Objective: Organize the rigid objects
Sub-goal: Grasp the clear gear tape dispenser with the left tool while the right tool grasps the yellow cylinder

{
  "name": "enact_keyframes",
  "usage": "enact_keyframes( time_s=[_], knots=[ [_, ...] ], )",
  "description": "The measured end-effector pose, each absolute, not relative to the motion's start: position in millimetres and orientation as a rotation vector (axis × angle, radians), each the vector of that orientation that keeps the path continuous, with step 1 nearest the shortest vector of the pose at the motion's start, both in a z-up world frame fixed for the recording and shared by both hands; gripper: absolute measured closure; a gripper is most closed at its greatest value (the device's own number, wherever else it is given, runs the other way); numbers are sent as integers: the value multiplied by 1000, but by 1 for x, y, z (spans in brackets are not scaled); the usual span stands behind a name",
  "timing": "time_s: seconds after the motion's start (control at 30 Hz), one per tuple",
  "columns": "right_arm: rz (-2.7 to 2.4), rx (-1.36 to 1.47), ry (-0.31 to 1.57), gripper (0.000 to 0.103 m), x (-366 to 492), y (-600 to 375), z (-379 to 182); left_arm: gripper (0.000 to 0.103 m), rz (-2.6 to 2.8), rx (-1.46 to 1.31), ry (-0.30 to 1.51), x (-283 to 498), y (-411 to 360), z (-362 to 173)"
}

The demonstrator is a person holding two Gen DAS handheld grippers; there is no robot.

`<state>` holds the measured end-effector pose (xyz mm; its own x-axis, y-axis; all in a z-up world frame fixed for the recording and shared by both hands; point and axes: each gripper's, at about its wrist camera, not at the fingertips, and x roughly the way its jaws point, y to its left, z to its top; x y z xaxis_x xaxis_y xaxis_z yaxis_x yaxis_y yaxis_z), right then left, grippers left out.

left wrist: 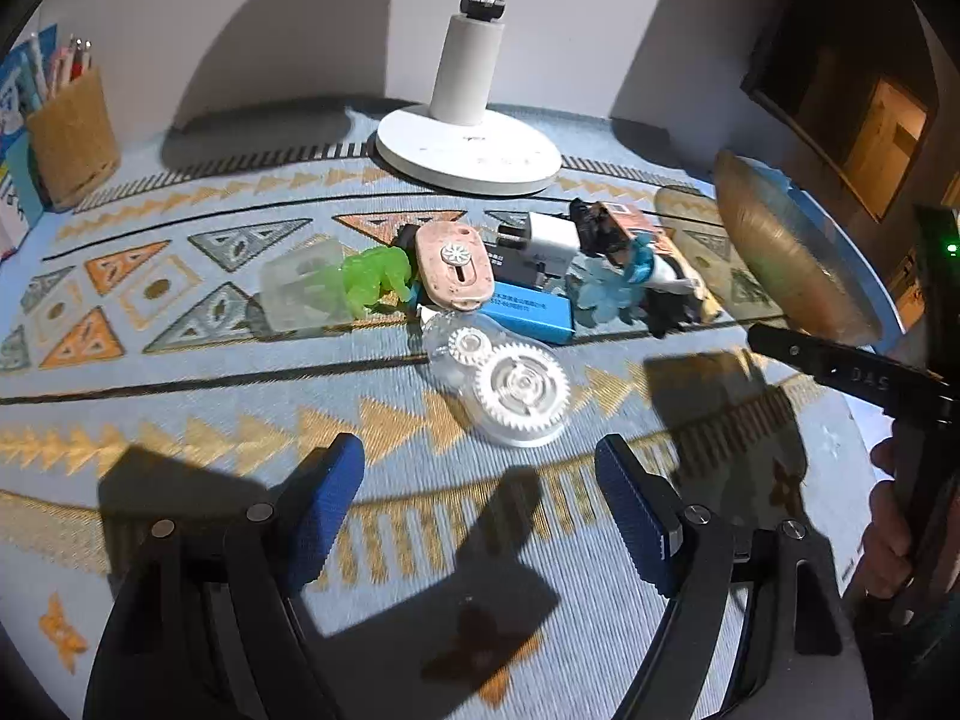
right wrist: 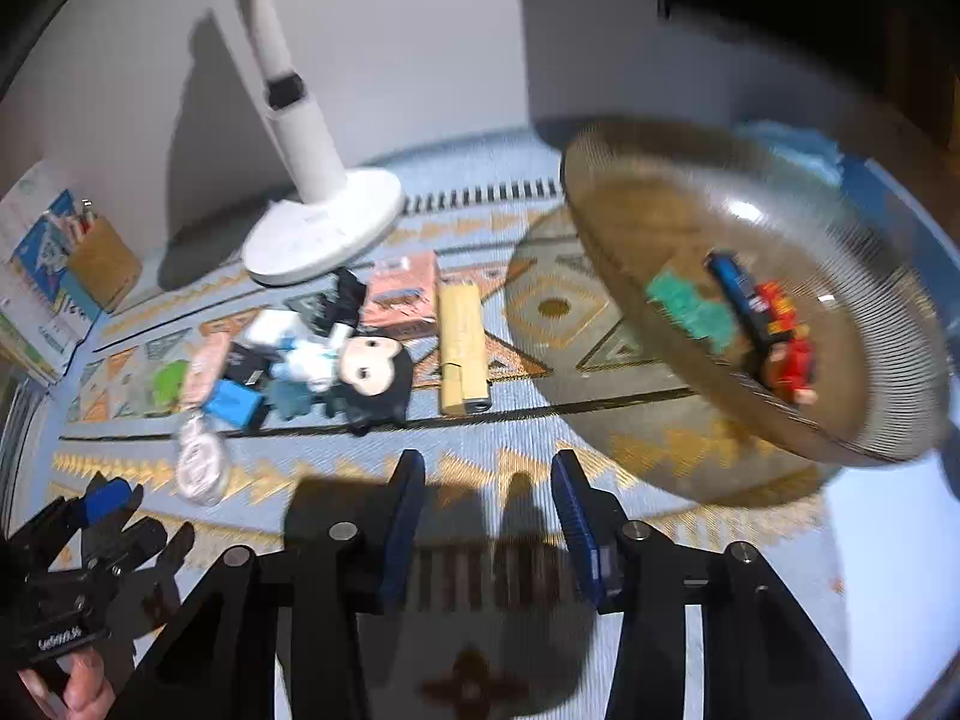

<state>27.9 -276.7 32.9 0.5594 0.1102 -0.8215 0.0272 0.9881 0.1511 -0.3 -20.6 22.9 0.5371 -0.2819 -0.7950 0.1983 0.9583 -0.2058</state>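
Left tongs spread, empty; right tongs likewise. Centre your left pair over the tape dispenser just ahead, then pinch squarely.

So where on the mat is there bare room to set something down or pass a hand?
Bare mat lies in front of the correction tape dispenser, reaching the left gripper, and behind the row beside the lamp base. The row from the green toy to the doll is crowded.
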Motion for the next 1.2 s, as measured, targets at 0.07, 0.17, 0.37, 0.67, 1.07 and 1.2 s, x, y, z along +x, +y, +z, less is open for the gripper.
enact_keyframes(
  time_s=[0.07, 0.17, 0.37, 0.67, 1.07, 1.2],
  knots=[
    [69, 162, 994, 62, 40, -278, 24, 25, -279, -95, 967, 6, -24, 18],
    [74, 121, 990, 62, 53, -273, 19, 25, -239, -79, 959, 14, -29, 15],
    [77, 80, 993, 62, 73, -264, 11, 25, -232, -39, 952, 24, -43, 13],
    [35, 11, 987, 78, 85, -253, 10, 40, -181, 72, 932, 34, -65, 11],
    [161, 99, 1012, 79, -2, -273, 17, 40, -537, 143, 898, -25, -45, 25],
    [154, 66, 1016, 79, -25, -269, 10, 39, -591, 295, 889, -39, -54, 17]
  ],
)
